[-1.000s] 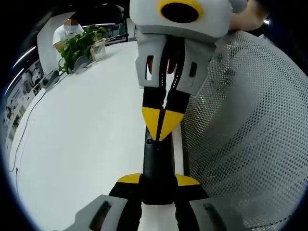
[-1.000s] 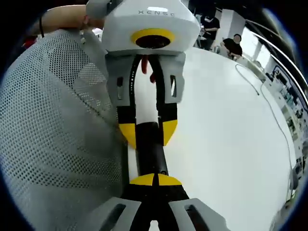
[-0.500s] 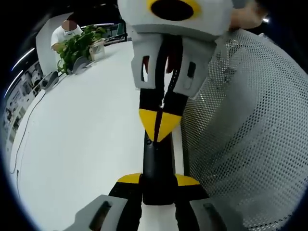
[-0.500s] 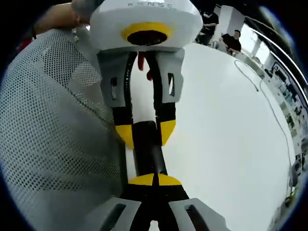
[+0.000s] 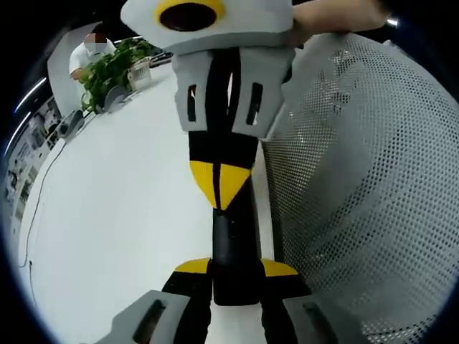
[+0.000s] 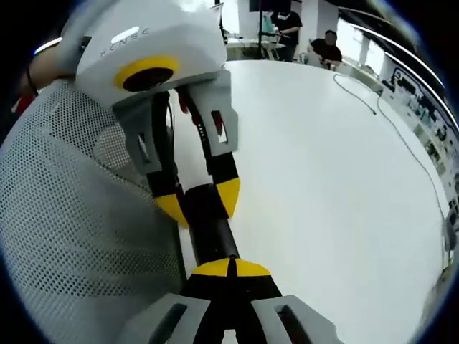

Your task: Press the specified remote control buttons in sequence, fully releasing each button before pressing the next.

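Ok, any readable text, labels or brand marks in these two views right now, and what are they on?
"XENSE": raised letters on the white housing of the left gripper, seen in the right gripper view; slightly soft, so the last letters are uncertain.
The remote control shows no readable button labels in either view.

- The yellow-tipped right gripper (image 5: 221, 188), jaws closed, has slid back along the slim black remote control (image 5: 233, 251) towards the white table's (image 5: 122, 208) edge.
- Left gripper (image 6: 197, 204) now appears tilted.

Bright, even overhead light glares off the white table (image 5: 122, 201); fisheye bending and softness grow toward edges.
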{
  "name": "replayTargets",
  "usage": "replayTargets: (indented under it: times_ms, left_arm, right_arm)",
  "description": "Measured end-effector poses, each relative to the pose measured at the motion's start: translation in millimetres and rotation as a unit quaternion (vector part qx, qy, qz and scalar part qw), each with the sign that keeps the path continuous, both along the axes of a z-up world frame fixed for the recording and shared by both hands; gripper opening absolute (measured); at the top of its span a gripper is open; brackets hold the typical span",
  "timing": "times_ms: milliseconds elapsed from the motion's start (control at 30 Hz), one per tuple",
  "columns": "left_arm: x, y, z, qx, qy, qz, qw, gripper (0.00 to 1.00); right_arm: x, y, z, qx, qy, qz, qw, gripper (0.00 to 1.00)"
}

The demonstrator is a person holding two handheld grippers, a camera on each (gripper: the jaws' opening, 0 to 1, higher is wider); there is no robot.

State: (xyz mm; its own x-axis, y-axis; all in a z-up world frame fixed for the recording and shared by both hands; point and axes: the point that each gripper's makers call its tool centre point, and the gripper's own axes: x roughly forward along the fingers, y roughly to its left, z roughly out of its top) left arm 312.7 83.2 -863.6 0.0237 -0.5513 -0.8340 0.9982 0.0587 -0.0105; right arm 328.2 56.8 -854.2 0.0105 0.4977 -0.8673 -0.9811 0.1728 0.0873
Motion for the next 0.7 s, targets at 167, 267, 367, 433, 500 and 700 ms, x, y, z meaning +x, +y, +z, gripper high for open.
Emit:
replayTargets:
  times_ms: [167,267,367,433,500,700]
  left_arm:
    - [0.1,0.1,-0.2,0.006,-0.001,-0.004,1.0000,0.25]
    - [0.2,0.1,-0.3,0.008,-0.002,-0.005,1.0000,0.25]
    - [-0.1,0.1,-0.5,0.009,-0.002,-0.006,0.9999,0.25]
    - [-0.1,0.1,-0.6,0.009,-0.001,-0.006,0.9999,0.25]
    - [-0.2,-0.2,-0.7,0.009,-0.001,-0.005,0.9999,0.25]
    - [-0.1,-0.3,-0.8,0.005,0.001,-0.003,1.0000,0.25]
  right_arm:
    - [0.6,0.6,-0.8,-0.019,0.019,0.001,0.9996,0.00]
    - [0.7,0.9,-1.4,-0.029,0.030,0.004,0.9991,0.00]
    - [1.2,0.6,-2.0,-0.038,0.050,-0.002,0.9980,0.00]
    - [1.3,0.5,-2.1,-0.043,0.060,-0.008,0.9973,0.00]
    - [1.6,0.8,-2.5,-0.048,0.066,-0.010,0.9966,0.00]
    - [1.7,-0.1,-3.3,-0.060,0.077,-0.031,0.9947,0.00]
